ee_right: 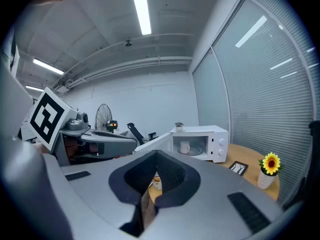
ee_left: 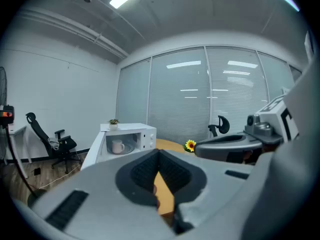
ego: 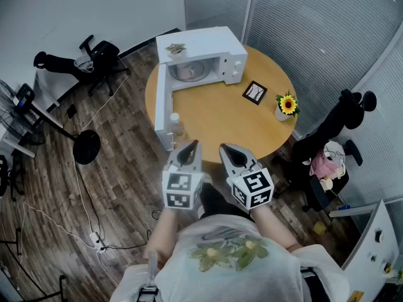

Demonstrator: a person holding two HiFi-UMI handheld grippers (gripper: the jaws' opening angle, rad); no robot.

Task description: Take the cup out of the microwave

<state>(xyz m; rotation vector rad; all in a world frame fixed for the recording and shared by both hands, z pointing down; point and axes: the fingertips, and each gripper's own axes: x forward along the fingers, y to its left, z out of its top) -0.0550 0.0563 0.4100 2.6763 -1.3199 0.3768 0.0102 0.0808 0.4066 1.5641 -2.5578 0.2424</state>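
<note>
The left gripper (ego: 189, 151) and right gripper (ego: 234, 156) were pressed together, empty; one needed spreading before reaching level for the white handled cup (ee_left: 117, 146) in the far white microwave (ego: 211, 46).

An office meeting room: a round wooden table (ego: 217, 121), blind-covered glass partition walls (ego: 315, 30) behind it, black swivel office chairs (ego: 101, 58) either side, strip lights (ee_right: 141, 9) overhead.

Held side by side, lower centre of head view: left gripper (ego: 189, 147), right gripper (ego: 229, 150). Both tilted slightly down, jaws closed, empty.
</note>
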